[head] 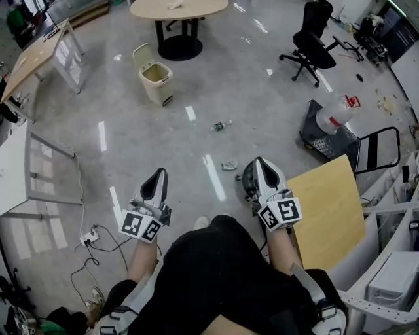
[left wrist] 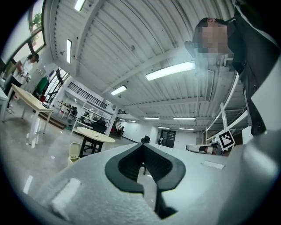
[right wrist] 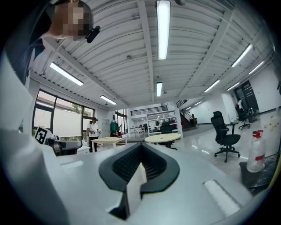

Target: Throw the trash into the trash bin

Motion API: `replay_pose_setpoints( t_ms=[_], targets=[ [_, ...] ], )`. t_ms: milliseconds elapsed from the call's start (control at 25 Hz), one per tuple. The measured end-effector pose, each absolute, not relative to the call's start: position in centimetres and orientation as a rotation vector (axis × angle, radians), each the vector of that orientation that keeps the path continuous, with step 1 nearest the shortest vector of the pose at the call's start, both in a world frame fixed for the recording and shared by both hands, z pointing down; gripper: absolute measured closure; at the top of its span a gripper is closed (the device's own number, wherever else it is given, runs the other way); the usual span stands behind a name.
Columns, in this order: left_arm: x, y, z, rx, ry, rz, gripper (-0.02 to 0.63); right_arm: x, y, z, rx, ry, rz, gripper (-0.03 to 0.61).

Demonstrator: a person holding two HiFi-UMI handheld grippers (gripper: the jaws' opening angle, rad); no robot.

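Left gripper (head: 159,174) shut, tips meeting, nothing between them in its own view (left wrist: 142,145). Right gripper (head: 260,162) likewise shut (right wrist: 141,144); the pale strip in the slot behind its tips I take for background, not a held thing. Both are held level, above the floor. Trash not yet picked up: a scrap (head: 229,165) lies on the floor (head: 131,150) just ahead of the right gripper, and a crushed bottle (head: 222,125) farther out. Bin (head: 156,78) stands well apart, beyond the left gripper, lid up. Risks: the jaws must part before any reach, or the tips will only shove the scrap across this glossy floor; the bottle looks light and may roll. A board (head: 330,209) leans close on the right, and a cable (head: 98,245) trails by the left foot. Open room, round table (head: 178,8) and chair (head: 313,40) beyond.
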State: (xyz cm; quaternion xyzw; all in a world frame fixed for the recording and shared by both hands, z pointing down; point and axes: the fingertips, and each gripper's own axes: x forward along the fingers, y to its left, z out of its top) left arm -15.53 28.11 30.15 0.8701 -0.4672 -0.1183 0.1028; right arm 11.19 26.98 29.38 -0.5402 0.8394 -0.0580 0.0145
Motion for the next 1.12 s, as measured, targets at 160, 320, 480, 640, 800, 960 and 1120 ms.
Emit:
replay_pose_setpoints(
  t_ms=[160,320,480,640,800,960,1120],
  targets=[
    [-15.7,28.4,31.4,2.51,-1.435,-0.308,0.612,10.2,26.2,30.8,-1.612,2.705,-0.189,0.574],
    [-13.5,26.8,31.2,2.527,-1.445,-0.274,0.612,12.1,23.7,31.5,-1.582,2.709,-0.213,0.574],
    [-11.2,23.5,30.8,2.548,-1.435,-0.265,0.612,14.2,20.1,31.3,-1.574,2.679,-0.192,0.574],
    [-8.0,19.4,30.5,2.572,-1.42,-0.247,0.612,16.8,16.8,30.8,-1.569,2.674,-0.136,0.572],
    [-4.7,16.0,29.9,2.608,-1.385,-0.244,0.612,19.9,14.0,30.8,-1.587,2.653,-0.118,0.573],
    [-2.5,13.9,30.3,2.6,-1.392,-0.2,0.612,23.1,12.3,31.1,-1.614,2.59,-0.139,0.573],
    [-1.0,11.6,30.8,2.594,-1.368,-0.182,0.612,24.6,10.6,31.4,-1.639,2.579,-0.148,0.574]
  ],
)
